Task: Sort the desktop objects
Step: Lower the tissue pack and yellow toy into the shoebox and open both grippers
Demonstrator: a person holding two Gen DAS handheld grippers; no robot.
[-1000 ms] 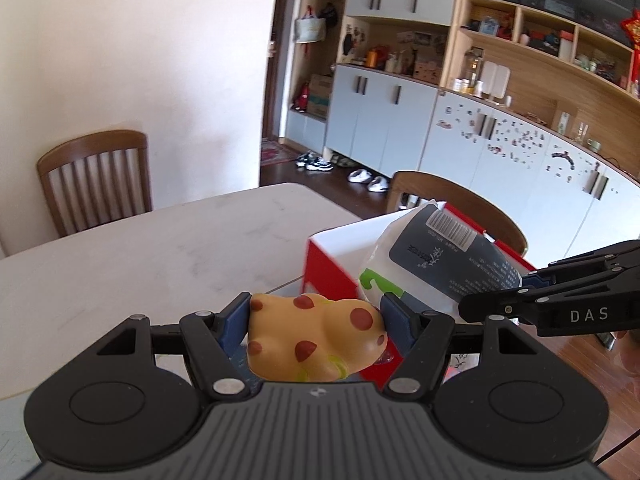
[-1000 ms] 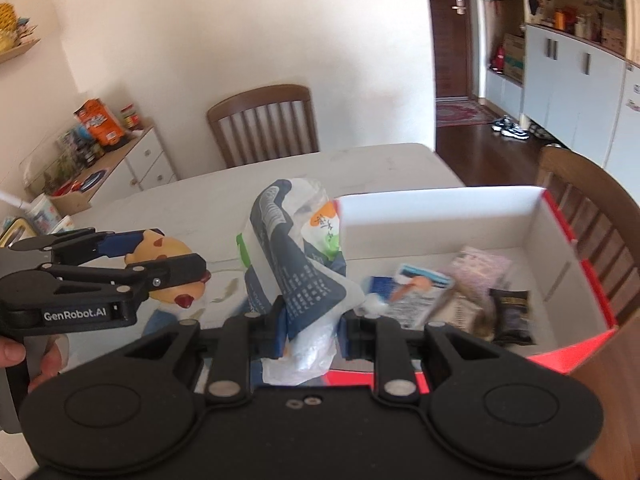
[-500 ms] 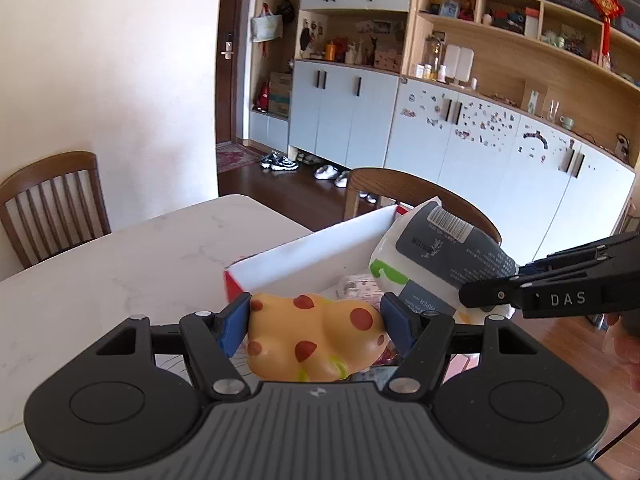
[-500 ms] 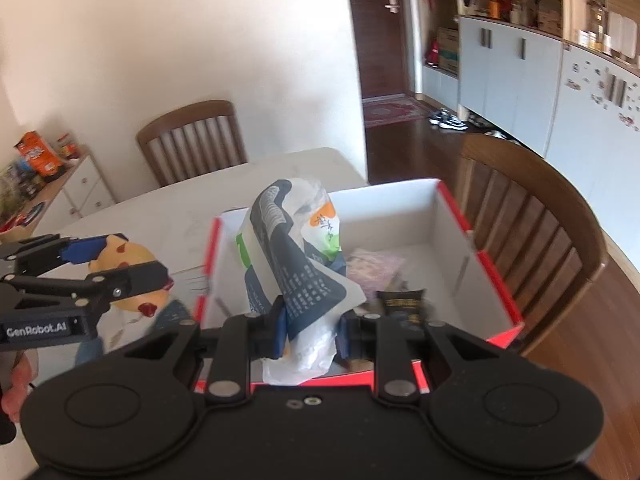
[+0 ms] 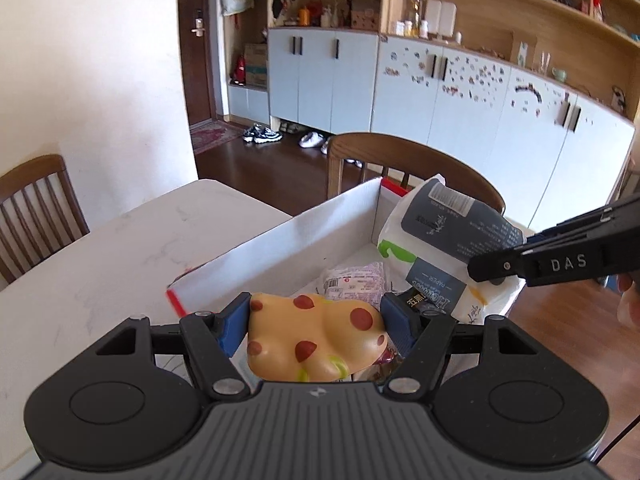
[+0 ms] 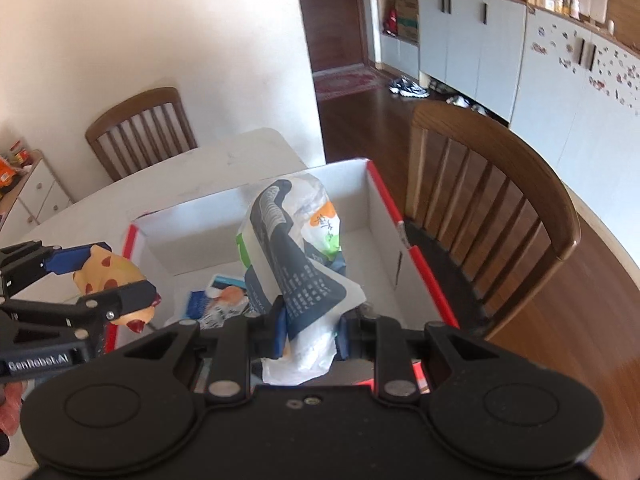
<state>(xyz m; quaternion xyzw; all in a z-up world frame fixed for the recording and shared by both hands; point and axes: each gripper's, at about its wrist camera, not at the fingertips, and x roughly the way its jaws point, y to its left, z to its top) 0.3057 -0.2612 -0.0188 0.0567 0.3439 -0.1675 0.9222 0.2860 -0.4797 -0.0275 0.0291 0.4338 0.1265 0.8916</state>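
- Between the blue pads of the left gripper (image 5: 316, 322), a yellow squishy toy (image 5: 316, 340) with red-brown spots and a green mark underneath: clamped at about half spread, pads pressed on both flanks.
- From the right wrist view, same toy (image 6: 108, 280) seen side-on, poking out past the left gripper (image 6: 100, 280) beside the red corner of the box, above the table edge.
- Between the nearly closed pads of the right gripper (image 6: 310, 330), a tissue pack (image 6: 296, 260): white plastic with a dark grey printed panel, green and orange patches, pinched at its crumpled lower end, standing up over the box interior.
- Only in the left wrist view: barcode on the pack (image 5: 448, 228) and the "DAS" finger of the right gripper (image 5: 500, 272).
- Beyond both, cardboard box (image 6: 380, 216), white inside, red outside, holding small snack packets (image 5: 356, 284).
- Past the box, marble-look table (image 5: 100, 272), then wooden chair (image 6: 492, 196) just beside the box's far red wall.
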